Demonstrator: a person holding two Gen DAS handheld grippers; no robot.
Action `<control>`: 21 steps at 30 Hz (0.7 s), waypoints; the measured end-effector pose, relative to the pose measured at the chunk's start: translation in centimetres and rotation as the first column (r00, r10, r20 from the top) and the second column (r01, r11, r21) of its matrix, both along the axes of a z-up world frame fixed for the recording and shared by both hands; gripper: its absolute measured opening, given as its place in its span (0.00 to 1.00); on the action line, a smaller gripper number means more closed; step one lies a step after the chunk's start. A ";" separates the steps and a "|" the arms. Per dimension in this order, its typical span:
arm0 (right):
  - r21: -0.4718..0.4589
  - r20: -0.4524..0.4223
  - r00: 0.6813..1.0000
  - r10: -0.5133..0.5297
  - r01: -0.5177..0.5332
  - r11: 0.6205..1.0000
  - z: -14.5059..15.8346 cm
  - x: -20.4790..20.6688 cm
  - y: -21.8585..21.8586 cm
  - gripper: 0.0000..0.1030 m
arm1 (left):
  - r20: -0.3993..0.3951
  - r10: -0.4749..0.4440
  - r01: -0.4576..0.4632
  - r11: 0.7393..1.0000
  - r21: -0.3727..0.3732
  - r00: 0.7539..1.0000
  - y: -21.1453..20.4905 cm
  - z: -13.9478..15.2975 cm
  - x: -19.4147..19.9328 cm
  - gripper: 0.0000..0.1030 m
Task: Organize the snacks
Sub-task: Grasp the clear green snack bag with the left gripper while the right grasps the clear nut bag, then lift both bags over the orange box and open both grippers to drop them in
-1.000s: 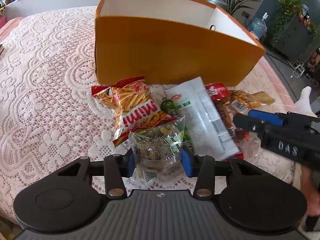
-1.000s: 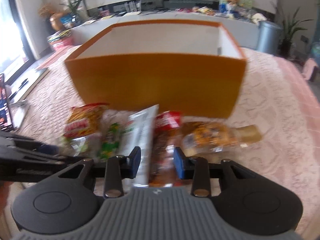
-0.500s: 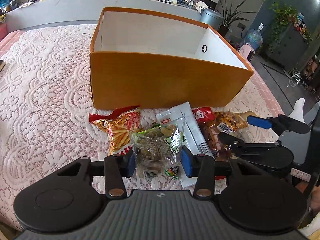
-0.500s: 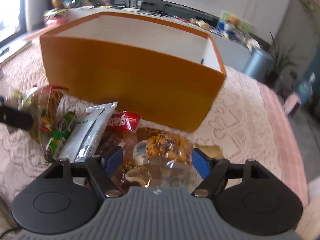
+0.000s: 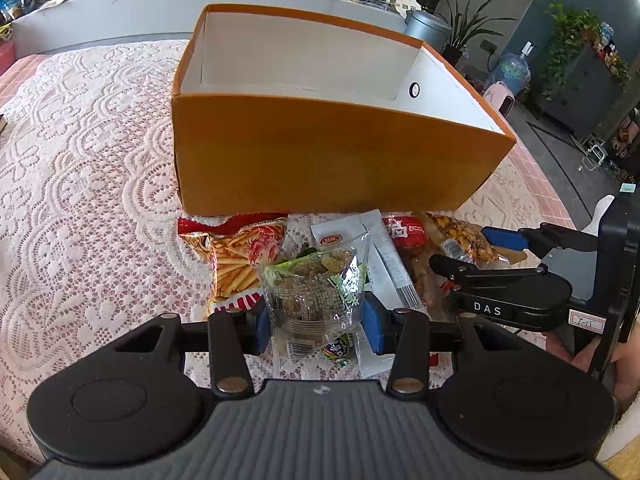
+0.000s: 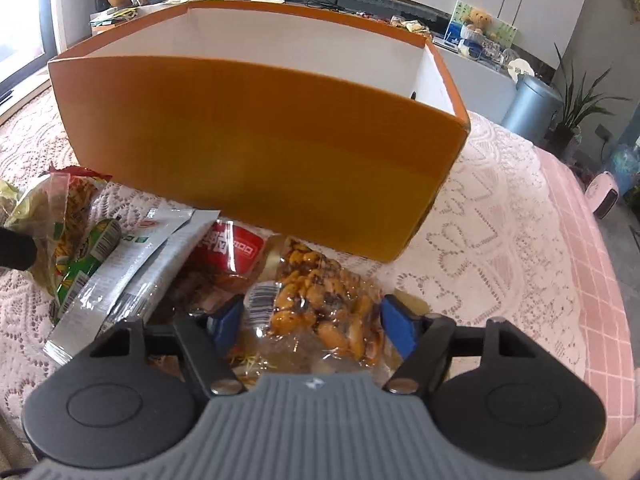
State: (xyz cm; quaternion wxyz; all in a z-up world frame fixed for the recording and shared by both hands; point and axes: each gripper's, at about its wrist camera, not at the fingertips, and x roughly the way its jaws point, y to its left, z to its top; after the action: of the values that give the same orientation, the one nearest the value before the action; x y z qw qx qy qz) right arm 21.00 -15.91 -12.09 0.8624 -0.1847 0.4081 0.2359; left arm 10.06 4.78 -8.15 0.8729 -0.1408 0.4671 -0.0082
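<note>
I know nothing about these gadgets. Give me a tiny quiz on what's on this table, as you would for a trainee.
1. True or false: the orange box already holds snacks.
2. What does the left gripper hold? A) clear green-printed snack bag B) fries bag C) nothing
3. Fill in: the right gripper, jaws closing, straddles the bag of ____.

Key: 1 false, no snacks show in the part of its white inside that is visible. 2 A. 3 glazed nuts.
</note>
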 end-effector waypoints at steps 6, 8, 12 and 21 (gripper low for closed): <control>-0.046 0.043 0.999 -0.017 0.019 0.999 0.2 -0.2 0.3 0.49 | -0.001 0.000 0.000 1.000 0.000 1.000 0.0 0.0 -0.1 0.49; -0.038 0.052 0.998 -0.029 0.031 0.999 0.7 -0.4 0.1 0.44 | 0.001 0.004 -0.004 1.000 0.000 1.000 0.1 0.1 -0.2 0.49; -0.041 0.092 0.995 -0.040 0.044 0.998 1.9 -0.9 0.1 0.39 | 0.008 0.011 -0.011 1.000 0.000 1.000 0.3 0.4 -0.5 0.49; 0.006 0.158 0.987 -0.038 0.037 0.999 5.5 -2.6 0.1 0.30 | 0.049 0.030 -0.030 1.000 0.003 0.998 0.6 2.1 -1.4 0.49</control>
State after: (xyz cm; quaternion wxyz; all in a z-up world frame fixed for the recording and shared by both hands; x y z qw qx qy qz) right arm 18.38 -15.80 -6.54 0.8965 -0.1938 0.3417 0.2049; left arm 8.66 5.38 -6.04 0.8843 -0.1459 0.4436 0.0023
